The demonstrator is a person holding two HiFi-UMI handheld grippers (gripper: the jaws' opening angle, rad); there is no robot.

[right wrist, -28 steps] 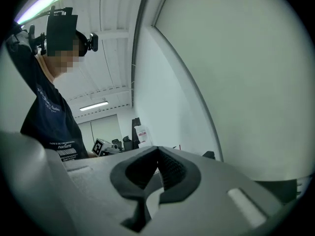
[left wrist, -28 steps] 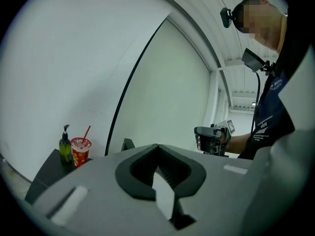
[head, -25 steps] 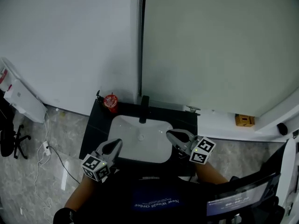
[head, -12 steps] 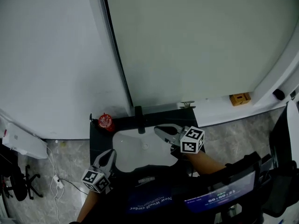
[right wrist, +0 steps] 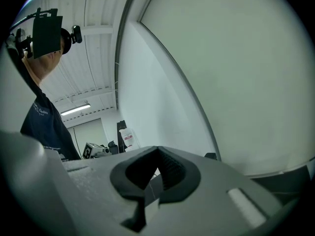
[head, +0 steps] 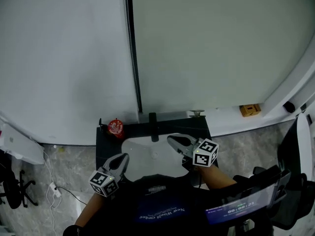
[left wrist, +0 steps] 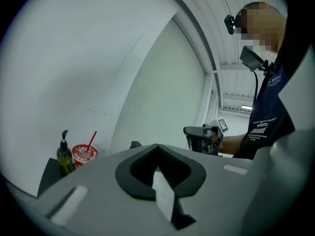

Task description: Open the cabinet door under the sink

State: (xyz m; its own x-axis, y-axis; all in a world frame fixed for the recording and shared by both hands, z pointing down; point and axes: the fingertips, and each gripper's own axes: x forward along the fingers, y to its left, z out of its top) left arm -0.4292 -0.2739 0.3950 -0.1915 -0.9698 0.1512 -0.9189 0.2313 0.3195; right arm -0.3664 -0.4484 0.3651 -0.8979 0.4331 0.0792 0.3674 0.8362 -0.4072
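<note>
Worktop [head: 105, 144]: stood black against pale wall [head: 64, 58], carried white sink [head: 147, 157] centrally, red cup [head: 115, 127] at back left corner. Closed, empty: left hand-held gripper [head: 122, 157], right hand-held gripper [head: 172, 140].

A white rectangular sink basin [head: 147, 157] sits in the middle of a black countertop [head: 104, 142]. A black faucet [head: 153, 127] stands at the centre of the back edge. A red paper cup with a straw [head: 115, 127] stands at the back left corner, with a green pump bottle [left wrist: 63, 156] just left of it.
</note>
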